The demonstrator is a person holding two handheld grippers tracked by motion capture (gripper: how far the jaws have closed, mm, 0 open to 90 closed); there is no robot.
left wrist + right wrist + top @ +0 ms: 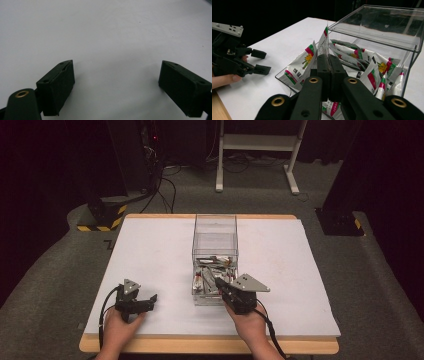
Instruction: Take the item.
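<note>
The right gripper [328, 58] is clamped on a white, red-and-green printed sachet [323, 42] above the clear plastic box [387, 37]. A thin pinch might let it slip back in. The left gripper [116, 80] rests with its jaws apart.

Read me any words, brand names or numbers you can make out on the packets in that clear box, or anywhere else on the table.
Nothing can be quoted with confidence.
Sachets in the clear box: printed characters in red and green bands beside a yellow flower picture, too blurred to read.
Sachet pinched in the right gripper: seen edge-on, print unreadable.
White table sheet: a dark mark at its far left edge, too small to read.
Left gripper: no lettering.
</note>
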